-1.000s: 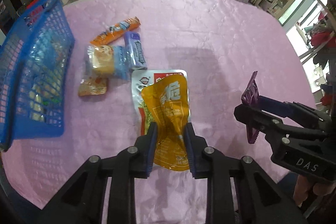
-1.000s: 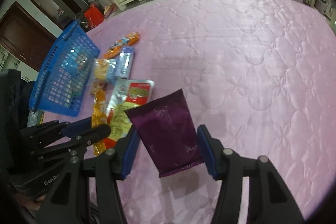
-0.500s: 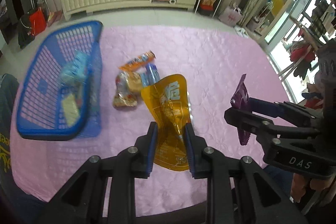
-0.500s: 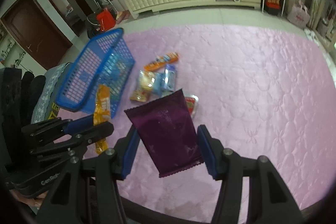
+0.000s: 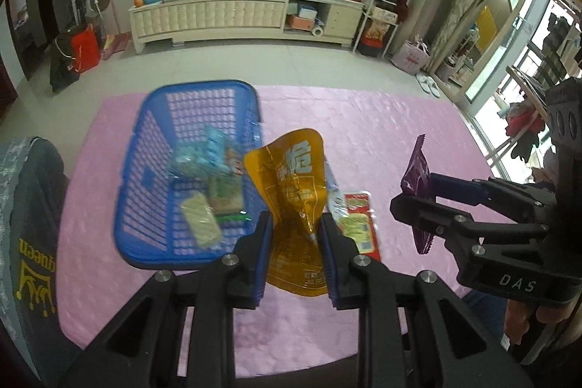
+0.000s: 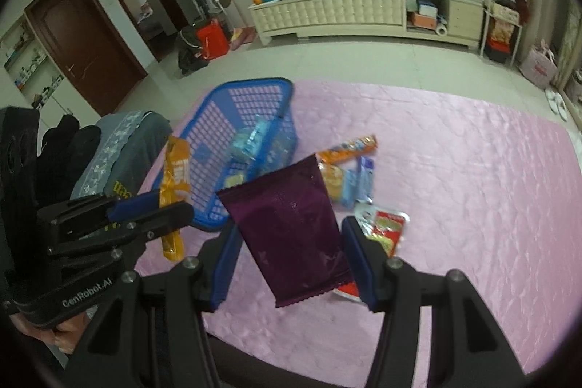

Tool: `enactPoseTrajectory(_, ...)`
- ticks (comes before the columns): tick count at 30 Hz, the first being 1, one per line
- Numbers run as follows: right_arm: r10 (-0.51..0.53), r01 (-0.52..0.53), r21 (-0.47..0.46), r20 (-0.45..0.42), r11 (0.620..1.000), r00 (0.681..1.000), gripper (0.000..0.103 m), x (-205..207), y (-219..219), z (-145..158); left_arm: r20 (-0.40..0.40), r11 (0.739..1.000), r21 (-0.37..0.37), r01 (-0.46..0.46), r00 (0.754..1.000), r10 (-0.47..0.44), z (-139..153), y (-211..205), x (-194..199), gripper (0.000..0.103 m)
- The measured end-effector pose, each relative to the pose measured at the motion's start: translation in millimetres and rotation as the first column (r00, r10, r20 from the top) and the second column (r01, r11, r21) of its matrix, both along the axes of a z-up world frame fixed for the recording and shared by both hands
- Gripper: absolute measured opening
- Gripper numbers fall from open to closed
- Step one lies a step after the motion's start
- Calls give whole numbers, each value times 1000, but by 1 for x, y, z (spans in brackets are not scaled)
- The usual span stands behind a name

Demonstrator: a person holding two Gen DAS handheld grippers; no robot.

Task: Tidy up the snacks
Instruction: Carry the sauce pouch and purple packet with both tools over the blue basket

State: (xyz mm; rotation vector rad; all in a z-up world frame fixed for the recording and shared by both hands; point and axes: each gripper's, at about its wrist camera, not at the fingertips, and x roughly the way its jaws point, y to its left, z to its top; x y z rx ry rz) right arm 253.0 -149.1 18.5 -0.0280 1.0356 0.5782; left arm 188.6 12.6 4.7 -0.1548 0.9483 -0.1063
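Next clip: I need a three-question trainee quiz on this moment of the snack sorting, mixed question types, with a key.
1. True or false: the left gripper is shut on the yellow-orange plastic snack pouch.
2. Multiple choice: the right gripper holds (A) a red and white packet, (B) a dark purple foil snack packet, (C) nothing.
3. Short answer: where do the orange stick-shaped snack wrapper and the red and white flat snack packet lie, in the blue plastic mesh basket or on the pink quilted cloth?

Key
1. True.
2. B.
3. On the cloth, outside the basket.
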Motion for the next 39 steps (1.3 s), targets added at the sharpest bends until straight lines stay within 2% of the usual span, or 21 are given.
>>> enactPoseTrajectory(5, 23, -23, 30, -18, 999, 1000, 60, 15, 33, -3, -5, 999, 29, -15, 1000, 15, -2, 32, 6, 23)
enactPoseTrajectory(15, 105, -107, -17, -81, 994, 991, 60, 46, 101, -29, -65, 997, 49, -58, 996, 61, -29, 85, 35, 23)
enactPoseTrajectory(21, 118, -121, -15, -113, 993, 987, 60, 65, 116, -40, -120, 997, 51, -52, 991, 57, -56, 98, 61, 23)
enactPoseTrajectory(28, 111, -114, -9, -154, 993, 982, 60, 81, 115, -54, -149, 997, 59, -39, 988, 48, -75, 106, 88, 23)
enactPoseTrajectory(32, 110, -112, -8, -158, 994, 981, 60, 83, 113, -55, -157, 995, 94, -25, 987, 40, -81, 104, 93, 25)
enactPoseTrajectory(34, 108, -111, -9, -158, 994, 982, 60, 85, 114, -55, -164, 995, 101, -24, 986, 40, -83, 103, 94, 27)
enactPoseTrajectory(37, 115, -118, -10, -159, 993, 981, 60, 83, 117, -55, -161, 994, 106, -35, 986, 52, -83, 105, 95, 37)
enactPoseTrajectory(39, 130, -132, -3, -162, 991, 978, 60, 80, 118, -56, -149, 994, 94, -56, 986, 69, -81, 111, 93, 55)
